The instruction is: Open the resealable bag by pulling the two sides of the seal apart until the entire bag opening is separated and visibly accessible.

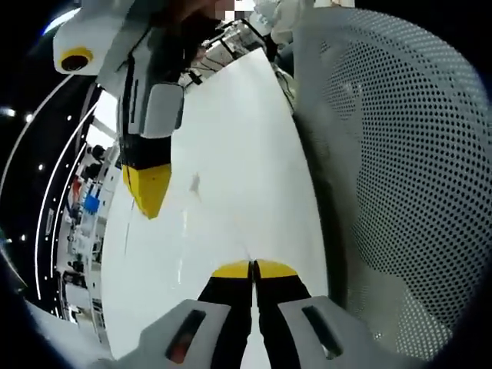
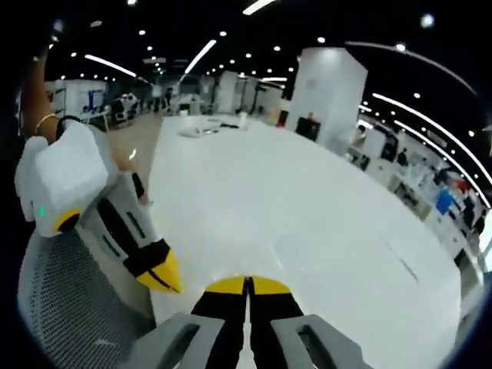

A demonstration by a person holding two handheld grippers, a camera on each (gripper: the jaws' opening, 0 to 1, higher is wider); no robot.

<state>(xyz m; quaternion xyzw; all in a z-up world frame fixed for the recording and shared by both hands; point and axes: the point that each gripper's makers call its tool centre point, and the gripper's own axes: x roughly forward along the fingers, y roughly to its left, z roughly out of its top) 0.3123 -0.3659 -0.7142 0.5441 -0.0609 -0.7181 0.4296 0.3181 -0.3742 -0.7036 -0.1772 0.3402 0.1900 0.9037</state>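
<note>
Although the task concerns a resealable bag, I cannot tell where it is: nothing like it lies on the white tabletop (image 1: 231, 154) ahead of either pair of fingers, so the seal looks untouched and the whole opening is left to do. The left gripper (image 1: 253, 268) has its yellow-tipped jaws pressed together on nothing; the right gripper (image 2: 247, 284) likewise. A grey perforated mesh chair back (image 1: 400, 169) stands just right of the left fingers. Beyond the right fingers, a large hall with strip lights (image 2: 198, 55) and a white pillar (image 2: 330, 96)
</note>
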